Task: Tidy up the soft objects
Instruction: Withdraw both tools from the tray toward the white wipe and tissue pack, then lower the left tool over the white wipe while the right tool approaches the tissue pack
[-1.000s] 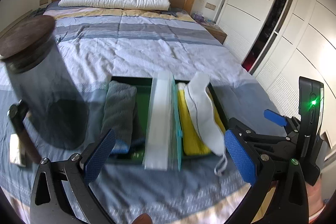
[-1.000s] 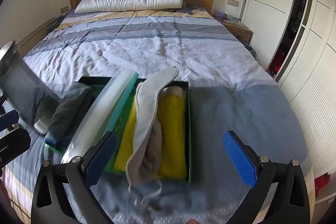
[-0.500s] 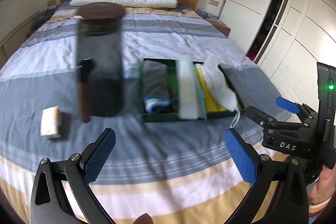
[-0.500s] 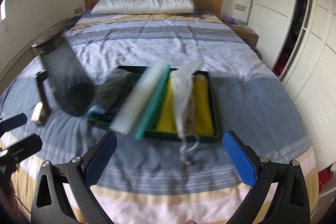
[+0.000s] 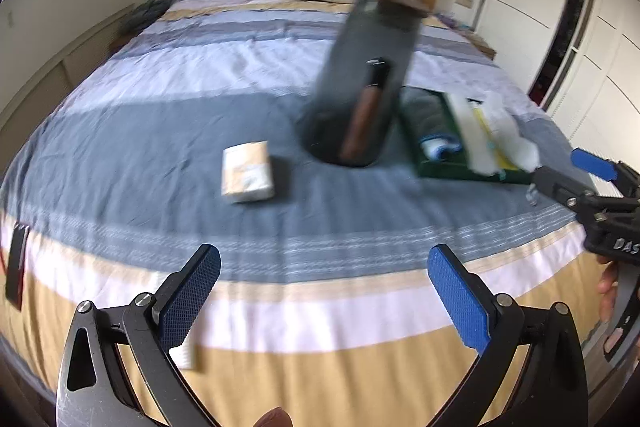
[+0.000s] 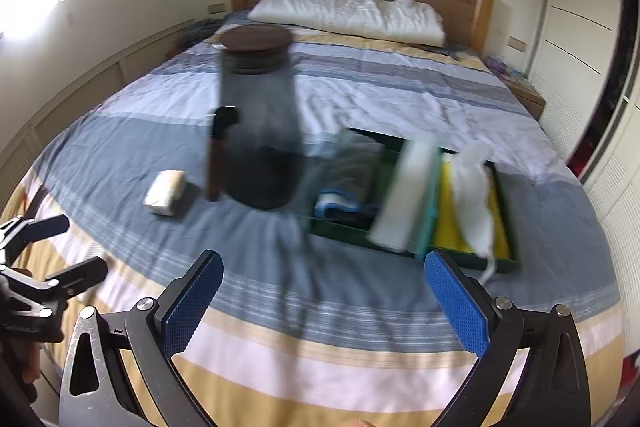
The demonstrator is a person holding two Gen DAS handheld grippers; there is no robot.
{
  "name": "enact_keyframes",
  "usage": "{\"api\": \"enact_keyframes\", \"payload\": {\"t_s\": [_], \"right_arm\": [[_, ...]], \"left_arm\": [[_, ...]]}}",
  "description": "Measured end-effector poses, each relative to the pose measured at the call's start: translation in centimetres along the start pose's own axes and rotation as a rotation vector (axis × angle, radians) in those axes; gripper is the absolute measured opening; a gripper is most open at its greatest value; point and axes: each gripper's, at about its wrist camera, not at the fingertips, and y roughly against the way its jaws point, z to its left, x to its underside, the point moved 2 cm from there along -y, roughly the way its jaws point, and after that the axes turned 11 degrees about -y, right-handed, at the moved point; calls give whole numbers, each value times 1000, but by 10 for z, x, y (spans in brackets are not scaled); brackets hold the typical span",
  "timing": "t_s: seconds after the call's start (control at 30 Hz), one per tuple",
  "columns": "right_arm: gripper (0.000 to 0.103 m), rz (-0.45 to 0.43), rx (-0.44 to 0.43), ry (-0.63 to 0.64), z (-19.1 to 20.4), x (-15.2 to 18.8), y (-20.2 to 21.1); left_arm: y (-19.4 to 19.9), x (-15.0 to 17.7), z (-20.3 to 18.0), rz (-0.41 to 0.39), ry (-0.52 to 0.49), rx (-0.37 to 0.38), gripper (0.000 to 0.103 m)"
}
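Striped bed (image 5: pixel 168 115), green tray (image 6: pixel 348 227), dark jar (image 6: pixel 260 131), small packet (image 5: pixel 247 171), pillow (image 6: pixel 352 13)

"DAS" on right hand-held gripper (image 5: pixel 568 175) body.

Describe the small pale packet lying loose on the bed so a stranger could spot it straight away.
Start at the striped bedspread and find the tall dark jar with a brown lid standing beside the green tray. On the jar's other side from the tray lies the small pale packet, flat on the blue band. It alone lies outside the tray, a cream, soft-looking block.
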Motion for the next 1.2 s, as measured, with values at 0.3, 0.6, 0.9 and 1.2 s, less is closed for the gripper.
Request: {"api": "enact_keyframes", "payload": {"t_s": [0.3, 0.6, 0.9, 1.2], "right_arm": [[103, 12, -59, -10, 58, 17, -12], [103, 42, -38, -16, 84, 38, -40], [103, 80, -17, 3, 110, 49, -75], [103, 116, -66, 26, 140, 50, -118]], "left_arm": [[-2, 40, 68, 50, 34, -75, 102], [-8, 54, 92, 62, 59, -70, 102], [-27, 73, 98, 99, 53, -40, 102], [-55, 85, 107, 165, 25, -33, 102]]}}
